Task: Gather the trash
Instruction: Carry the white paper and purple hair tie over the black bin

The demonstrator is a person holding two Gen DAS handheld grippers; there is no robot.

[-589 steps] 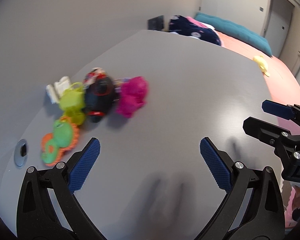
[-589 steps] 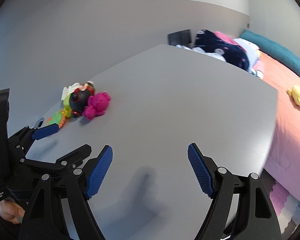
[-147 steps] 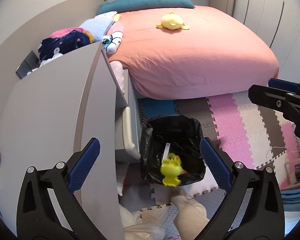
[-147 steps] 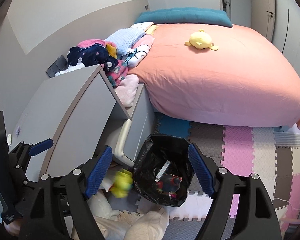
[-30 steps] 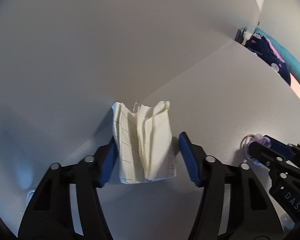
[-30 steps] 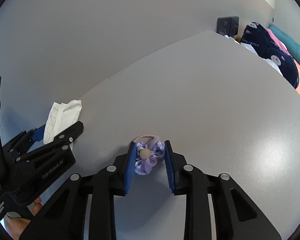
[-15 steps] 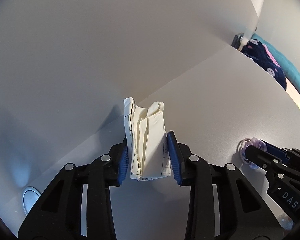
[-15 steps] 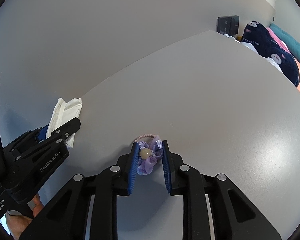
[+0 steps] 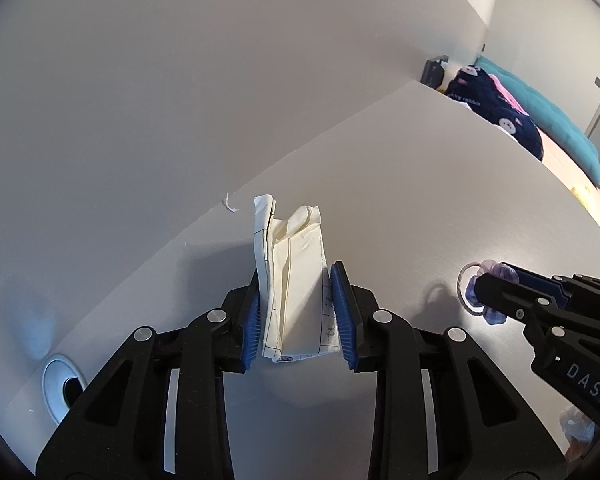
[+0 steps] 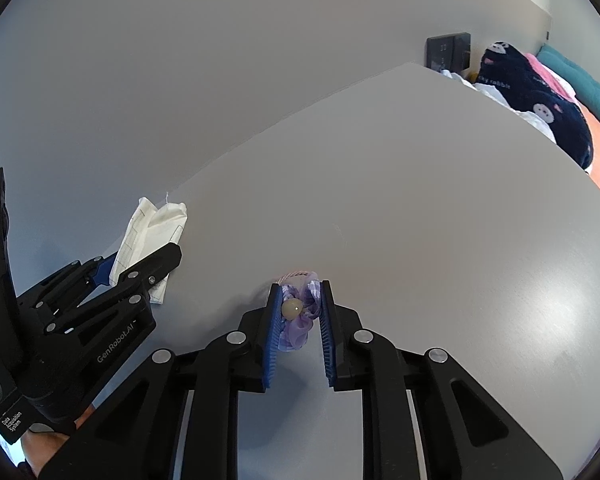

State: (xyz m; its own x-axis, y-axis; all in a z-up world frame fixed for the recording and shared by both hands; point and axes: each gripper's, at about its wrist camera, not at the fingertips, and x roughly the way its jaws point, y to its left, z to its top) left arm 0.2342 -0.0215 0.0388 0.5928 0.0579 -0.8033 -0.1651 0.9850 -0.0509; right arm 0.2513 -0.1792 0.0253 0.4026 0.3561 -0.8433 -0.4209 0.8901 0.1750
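Folded white paper with thin grid lines [image 9: 296, 280] sits squeezed between the blue pads of your left gripper [image 9: 298, 320], standing up above the grey table top [image 9: 440, 208]. Your right gripper [image 10: 298, 320] pinches a small purple cloth hair tie with a cream bead [image 10: 296, 316], low over the same table. The two grippers are near each other, side by side.
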